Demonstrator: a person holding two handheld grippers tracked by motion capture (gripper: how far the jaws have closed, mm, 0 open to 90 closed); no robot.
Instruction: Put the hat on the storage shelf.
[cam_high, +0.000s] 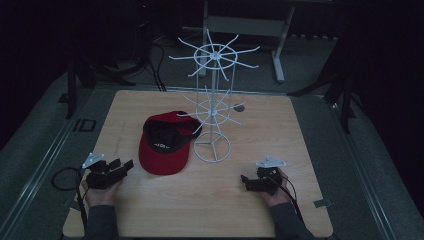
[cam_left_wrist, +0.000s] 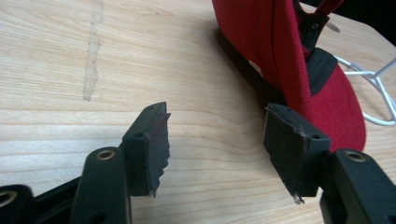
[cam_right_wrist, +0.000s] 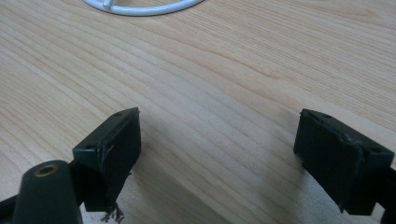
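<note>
A red cap (cam_high: 165, 142) with a black inner band lies on the wooden table (cam_high: 150, 210), its brim toward the front, beside a white wire display stand (cam_high: 214, 100). My left gripper (cam_high: 122, 166) rests at the front left, just left of the brim, jaws apart with only bare wood between them. In the left gripper view the cap (cam_left_wrist: 299, 60) lies just beyond the right-hand jaw of my left gripper (cam_left_wrist: 219, 140). My right gripper (cam_high: 245, 181) rests at the front right, open over bare wood. Beyond the wide-apart jaws of my right gripper (cam_right_wrist: 224, 149) curves the stand's ring base (cam_right_wrist: 144, 7).
The stand's round base (cam_high: 212, 149) sits right of the cap, with hook arms spreading at two levels above. Metal rails (cam_high: 45, 165) border the table. A table frame stands in the dark behind. A pale streak (cam_left_wrist: 93, 51) marks the wood.
</note>
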